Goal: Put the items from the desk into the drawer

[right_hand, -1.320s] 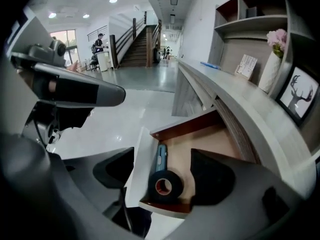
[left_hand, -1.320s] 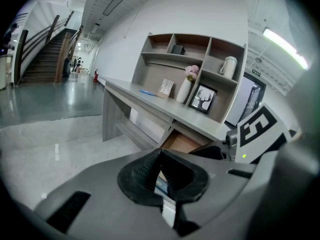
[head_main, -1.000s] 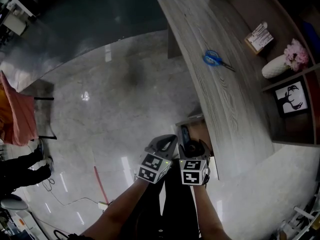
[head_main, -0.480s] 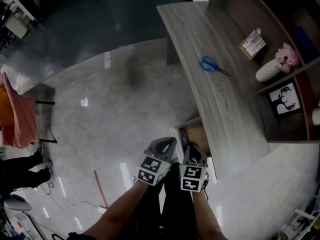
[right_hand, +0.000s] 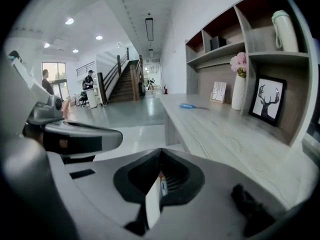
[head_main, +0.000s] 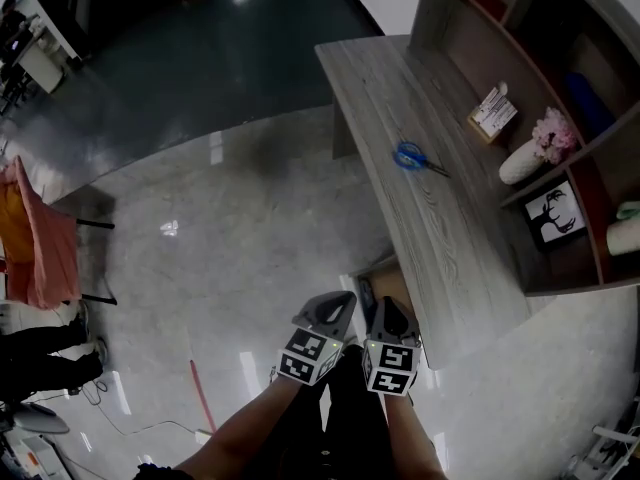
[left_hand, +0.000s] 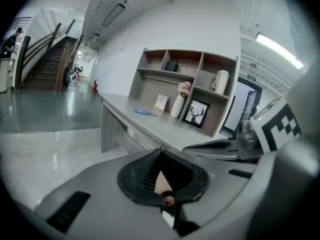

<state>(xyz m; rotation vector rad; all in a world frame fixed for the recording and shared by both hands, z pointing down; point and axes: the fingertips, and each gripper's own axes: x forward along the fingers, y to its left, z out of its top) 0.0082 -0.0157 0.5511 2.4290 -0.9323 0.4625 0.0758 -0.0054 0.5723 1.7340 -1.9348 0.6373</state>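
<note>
Blue-handled scissors (head_main: pixel 408 157) lie on the grey wood desk (head_main: pixel 440 238), far ahead of both grippers; they also show as the blue scissors (left_hand: pixel 141 112) in the left gripper view and the scissors (right_hand: pixel 188 106) in the right one. Under the desk's near end a drawer (head_main: pixel 385 280) stands open, with something dark inside that I cannot make out. My left gripper (head_main: pixel 325 313) and right gripper (head_main: pixel 392 320) hang side by side just short of the drawer. Both are shut, tips meeting, with nothing held: left gripper (left_hand: pixel 161 148), right gripper (right_hand: pixel 161 149).
On the desk's back edge stand a small printed box (head_main: pixel 492 114), a white vase with pink flowers (head_main: pixel 525 158) and a framed deer picture (head_main: pixel 553 216). A shelf unit rises behind them. An orange cloth (head_main: pixel 40 253) and a thin red stick (head_main: pixel 200 393) are on the glossy floor to the left.
The view has drawn back and tipped up, so more of the shelf shows. Both grippers, still shut and side by side, have pulled slightly back from the open drawer.
</note>
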